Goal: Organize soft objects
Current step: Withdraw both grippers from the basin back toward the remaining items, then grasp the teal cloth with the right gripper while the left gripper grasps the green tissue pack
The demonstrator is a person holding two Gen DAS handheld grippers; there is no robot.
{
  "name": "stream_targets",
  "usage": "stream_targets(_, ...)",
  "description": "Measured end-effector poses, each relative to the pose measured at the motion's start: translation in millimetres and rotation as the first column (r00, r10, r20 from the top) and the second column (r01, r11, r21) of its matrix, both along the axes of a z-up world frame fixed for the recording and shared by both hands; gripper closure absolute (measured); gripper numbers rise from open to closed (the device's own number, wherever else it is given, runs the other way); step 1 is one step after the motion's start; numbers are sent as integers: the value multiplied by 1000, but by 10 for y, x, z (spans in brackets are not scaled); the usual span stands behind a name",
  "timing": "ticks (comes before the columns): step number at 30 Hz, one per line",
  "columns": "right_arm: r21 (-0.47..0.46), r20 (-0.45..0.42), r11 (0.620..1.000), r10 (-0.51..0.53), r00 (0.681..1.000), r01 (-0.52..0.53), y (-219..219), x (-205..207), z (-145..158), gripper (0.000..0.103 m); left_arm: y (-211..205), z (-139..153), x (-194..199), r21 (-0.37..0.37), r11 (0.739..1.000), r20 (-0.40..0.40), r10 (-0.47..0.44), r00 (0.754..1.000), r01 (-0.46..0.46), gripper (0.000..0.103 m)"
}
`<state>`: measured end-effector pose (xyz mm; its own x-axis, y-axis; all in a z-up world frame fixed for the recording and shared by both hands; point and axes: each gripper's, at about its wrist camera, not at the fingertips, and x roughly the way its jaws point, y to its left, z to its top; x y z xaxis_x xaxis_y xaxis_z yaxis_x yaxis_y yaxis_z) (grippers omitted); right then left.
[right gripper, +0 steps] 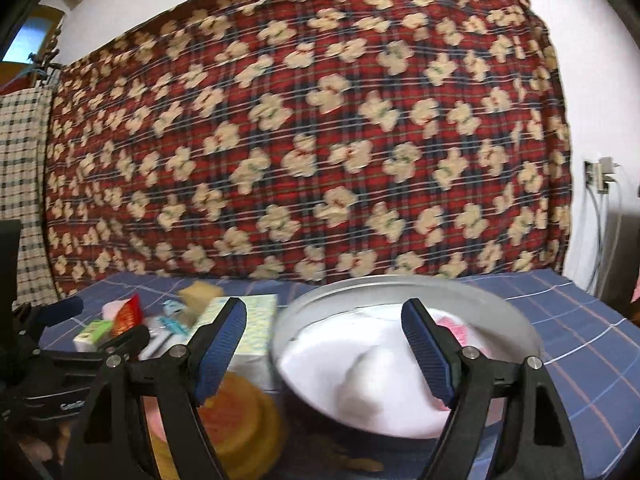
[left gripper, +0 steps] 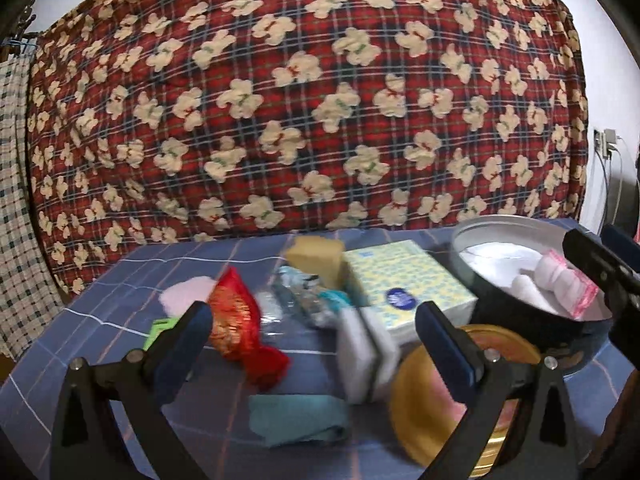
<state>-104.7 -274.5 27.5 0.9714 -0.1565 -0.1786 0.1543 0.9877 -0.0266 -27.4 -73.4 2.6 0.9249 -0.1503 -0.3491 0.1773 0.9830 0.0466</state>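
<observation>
Both your left gripper (left gripper: 314, 330) and right gripper (right gripper: 324, 346) gape empty; the white sponge block (left gripper: 366, 354), upright beside the tissue pack (left gripper: 404, 280), is light and squashy, so pinch its broad faces gently.

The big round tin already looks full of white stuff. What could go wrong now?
The round tin already holds a heap of white cloth, so more soft things might spill out. The open left claw hangs over crowded clutter; grabbing the white sponge could bump the red pouch.

Even, soft indoor light, no glare. Fisheye bends edges, dark vignette corners. Motion blur on near items, esp. right wrist view.
</observation>
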Motion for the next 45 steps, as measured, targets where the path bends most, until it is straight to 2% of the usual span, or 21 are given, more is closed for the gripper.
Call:
stream_targets(10,-35,-53,993,115,992,-117,533,140,-56,21,658,-24,244,-10,993,-36,114,993,-114,0)
stream_targets(17,-67,-130,974,208,970,-217,879,247,-128,21,1194,-73,466,-36,970,-88,238,967,-242,0)
stream_targets(21,-104,-176,951,270,947,-290,1143,283,-177,22,1380,-101,545,-47,959,-117,273,955,-279,0)
stream_targets(25,-156,-263,917,319,911,-367,1440,377,-274,23,1587,-122,600,-63,942,-141,319,937,-330,0)
stream_targets(27,-187,-330,896,328,885,-402,1603,466,-348,35,1666,-131,616,-72,935,-150,335,930,-348,0)
stream_targets(30,-177,-388,878,354,851,-445,1715,575,-399,43,1799,-147,632,-91,924,-168,354,920,-372,0)
stream_targets(32,-159,-456,866,362,813,-475,1793,702,-469,43,1857,-158,638,-100,920,-175,359,917,-380,0)
stream_targets(38,-132,-581,847,355,733,-515,1920,956,-658,43,1965,-190,675,-132,910,-217,361,907,-393,0)
stream_targets(42,-146,-672,834,311,672,-532,2020,1102,-799,43,1968,-188,664,-142,910,-219,356,909,-390,0)
stream_targets(43,-145,-666,834,316,676,-533,2021,1115,-788,43,1970,-189,668,-141,910,-221,356,908,-391,0)
stream_targets(44,-142,-676,835,309,669,-531,2023,1142,-788,46,1975,-194,674,-140,909,-225,358,906,-393,0)
stream_targets(45,-118,-686,843,313,657,-525,2011,1183,-782,59,1978,-195,670,-142,908,-229,358,905,-395,0)
